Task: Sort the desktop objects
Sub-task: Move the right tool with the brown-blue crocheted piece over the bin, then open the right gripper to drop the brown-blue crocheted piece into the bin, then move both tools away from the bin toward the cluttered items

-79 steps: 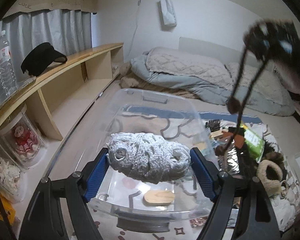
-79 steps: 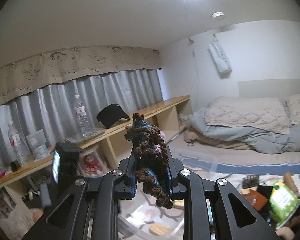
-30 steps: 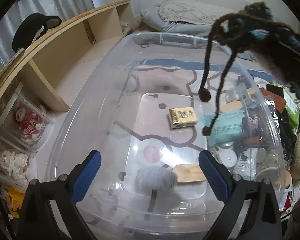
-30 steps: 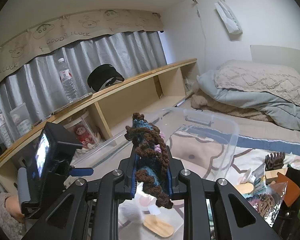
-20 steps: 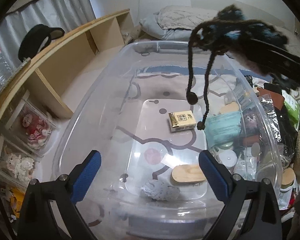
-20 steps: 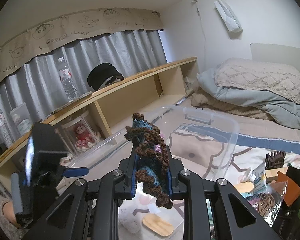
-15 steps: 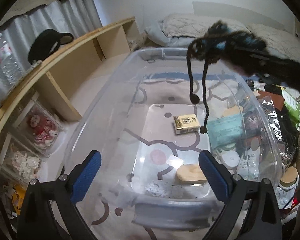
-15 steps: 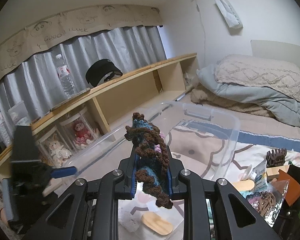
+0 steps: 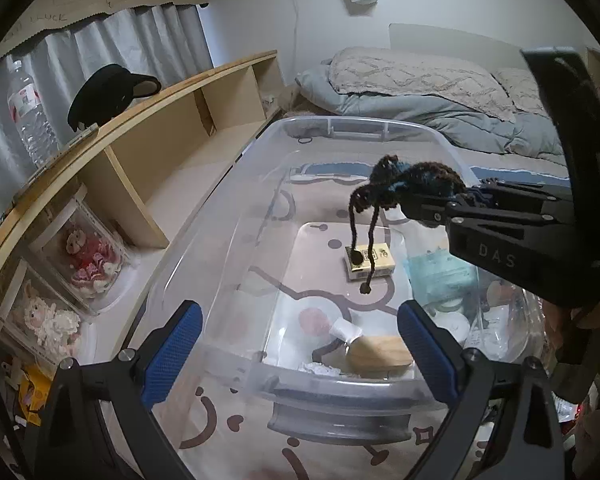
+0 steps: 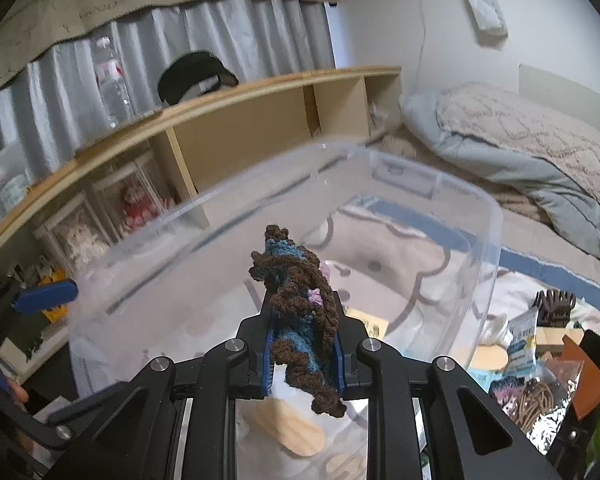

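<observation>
A clear plastic bin (image 9: 260, 368) stands on the patterned rug; its rim also shows in the right wrist view (image 10: 496, 216). Inside lie a small gold box (image 9: 367, 261), a wooden oval piece (image 9: 380, 357) and a pale crocheted piece (image 9: 320, 368). My right gripper (image 10: 302, 340) is shut on a brown and blue crocheted piece (image 10: 300, 312) and holds it over the bin; in the left wrist view the piece (image 9: 412, 184) hangs two cords over the gold box. My left gripper (image 9: 296, 344) is open and empty at the bin's near end.
A long wooden shelf (image 9: 148, 120) runs along the left with a black cap (image 9: 108, 92), a water bottle (image 9: 30, 116) and boxed dolls (image 9: 88, 256). Bedding (image 9: 420, 88) lies beyond. A pile of small objects (image 10: 540, 364) sits right of the bin.
My left gripper let the pale crocheted piece fall into the bin, opened and drew back toward the near end. My right gripper moved left and down over the bin with its piece.
</observation>
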Demonstrator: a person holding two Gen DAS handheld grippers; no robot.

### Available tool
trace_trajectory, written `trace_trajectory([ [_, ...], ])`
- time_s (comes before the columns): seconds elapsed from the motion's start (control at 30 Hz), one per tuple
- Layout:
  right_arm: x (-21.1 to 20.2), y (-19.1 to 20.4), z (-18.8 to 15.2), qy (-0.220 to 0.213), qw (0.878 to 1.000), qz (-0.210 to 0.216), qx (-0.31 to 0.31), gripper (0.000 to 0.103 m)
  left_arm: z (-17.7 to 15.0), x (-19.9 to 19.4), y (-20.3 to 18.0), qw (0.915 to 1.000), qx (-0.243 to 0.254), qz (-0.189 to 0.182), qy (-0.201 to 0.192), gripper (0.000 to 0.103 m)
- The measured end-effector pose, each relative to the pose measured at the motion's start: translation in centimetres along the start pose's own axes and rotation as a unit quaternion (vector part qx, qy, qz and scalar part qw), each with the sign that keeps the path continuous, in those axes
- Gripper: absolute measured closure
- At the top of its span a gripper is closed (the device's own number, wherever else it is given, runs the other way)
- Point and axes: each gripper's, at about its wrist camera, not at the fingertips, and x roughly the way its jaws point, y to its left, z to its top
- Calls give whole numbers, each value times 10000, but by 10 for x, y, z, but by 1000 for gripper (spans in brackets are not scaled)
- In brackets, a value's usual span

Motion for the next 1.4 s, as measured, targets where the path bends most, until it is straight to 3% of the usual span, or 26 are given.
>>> trace_trajectory([
  [0.33,4,3,-2,390,9988,-193,-218,80,-3,0,1,10000,6,3,14,4],
  [0.4,5,4,-3,480,9985,-126,-232,66,-3,0,1,10000,21,6,12,4],
  [0.47,4,6,-3,462,9985,-122,-283,21,-3,1,1,10000,69,7,0,4],
  [0.5,2,8,-3,397,9985,-172,-326,17,-4,1,1,10000,85,11,-2,4],
  [1.33,-25,11,6,-14,9998,-57,-209,16,-5,0,-5,10000,53,-39,22,4],
  [1.4,-29,11,6,-98,9997,-44,-204,12,-4,-1,-4,10000,24,-49,12,4],
])
